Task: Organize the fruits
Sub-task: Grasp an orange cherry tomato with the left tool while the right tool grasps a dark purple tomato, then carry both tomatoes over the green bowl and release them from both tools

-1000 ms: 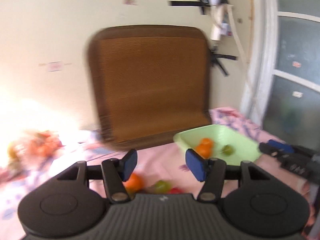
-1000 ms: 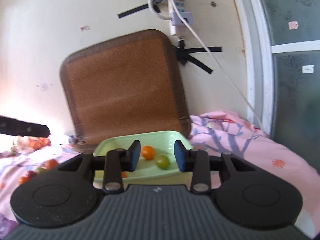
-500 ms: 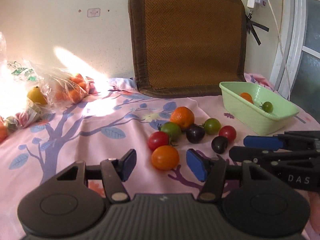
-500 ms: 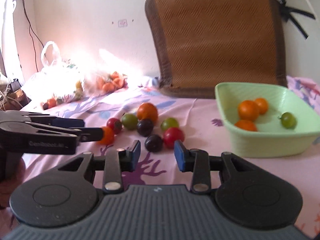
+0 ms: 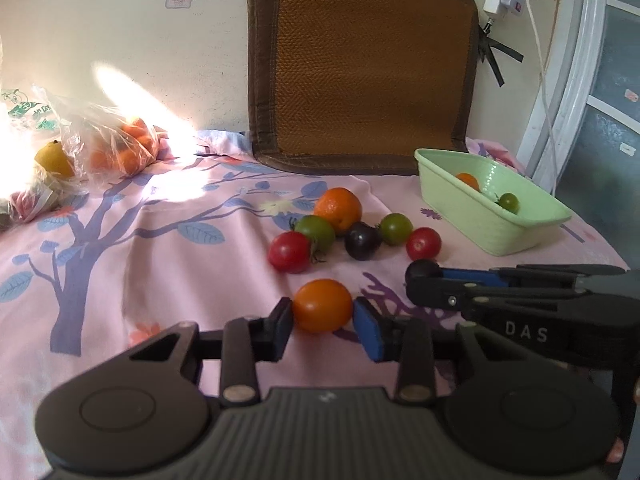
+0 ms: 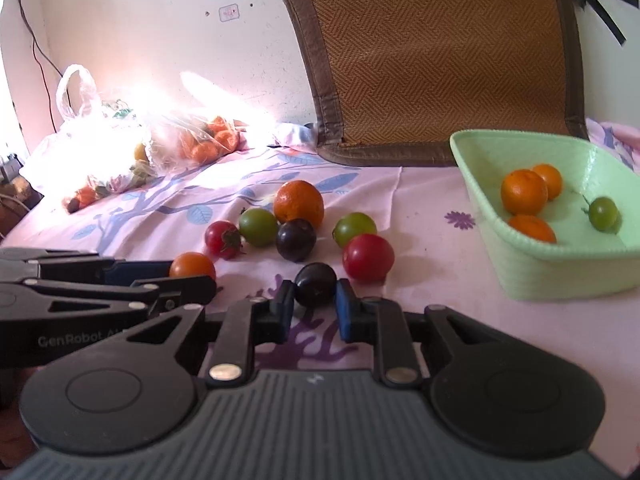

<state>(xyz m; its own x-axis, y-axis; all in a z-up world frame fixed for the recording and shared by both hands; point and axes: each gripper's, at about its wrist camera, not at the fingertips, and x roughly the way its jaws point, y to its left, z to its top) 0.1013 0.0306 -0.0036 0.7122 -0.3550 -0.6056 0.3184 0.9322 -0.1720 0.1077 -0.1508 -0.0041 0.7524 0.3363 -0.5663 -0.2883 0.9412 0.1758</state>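
Pink floral tablecloth [image 5: 120, 248] carries loose fruit; left gripper [image 5: 323, 322] clasps the round orange tomato [image 5: 322, 305], right gripper [image 6: 314, 310] seemingly pinches the dark purple tomato [image 6: 315, 284] near the pale green plastic basket [image 6: 560, 272].

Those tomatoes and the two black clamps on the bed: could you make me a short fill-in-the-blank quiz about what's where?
1. The left gripper has its pads on either side of an ____ tomato.
2. The right gripper brackets a dark ____ tomato.
3. The green basket holds three orange fruits and one ____ tomato.
4. Behind the fruit, a brown woven ____ leans against the wall.

Missing words: orange; purple; green; mat
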